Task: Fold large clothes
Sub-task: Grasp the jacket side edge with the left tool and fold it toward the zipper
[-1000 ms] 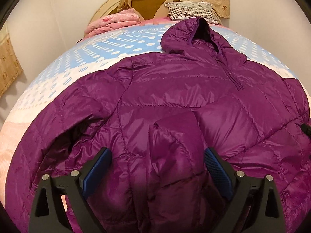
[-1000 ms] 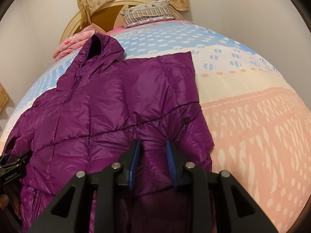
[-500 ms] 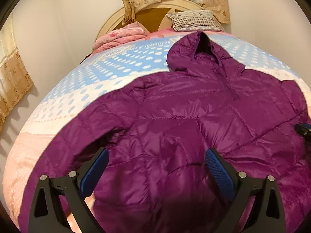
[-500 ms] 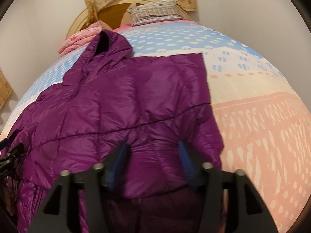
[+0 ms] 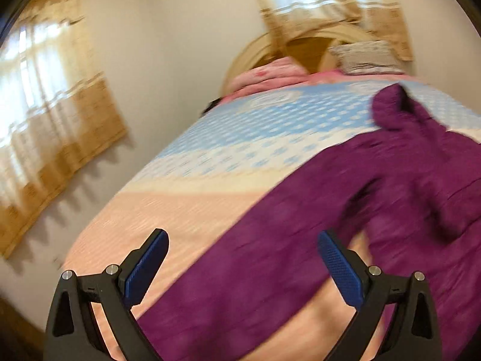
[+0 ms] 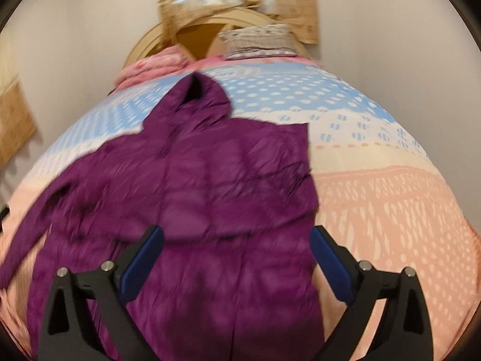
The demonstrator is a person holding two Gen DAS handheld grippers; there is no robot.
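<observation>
A purple hooded puffer jacket (image 6: 210, 186) lies flat on the bed, hood toward the headboard. Its right sleeve is folded in over the body. Its left sleeve (image 5: 270, 240) stretches out toward the bed's left side. My left gripper (image 5: 243, 258) is open and empty, above that sleeve near the bed's left edge. My right gripper (image 6: 237, 255) is open and empty, above the jacket's lower body. Both views are blurred by motion.
The bed (image 6: 390, 210) has a blue, white and peach dotted cover. A folded pink blanket (image 5: 264, 75) and a striped pillow (image 6: 258, 40) lie by the headboard. Curtains (image 5: 45, 105) hang on the left wall, with a gap of floor beside the bed.
My right gripper has opened and let go of the jacket, then drawn back. My left gripper has swung left, off the jacket's body, to above the left sleeve.
</observation>
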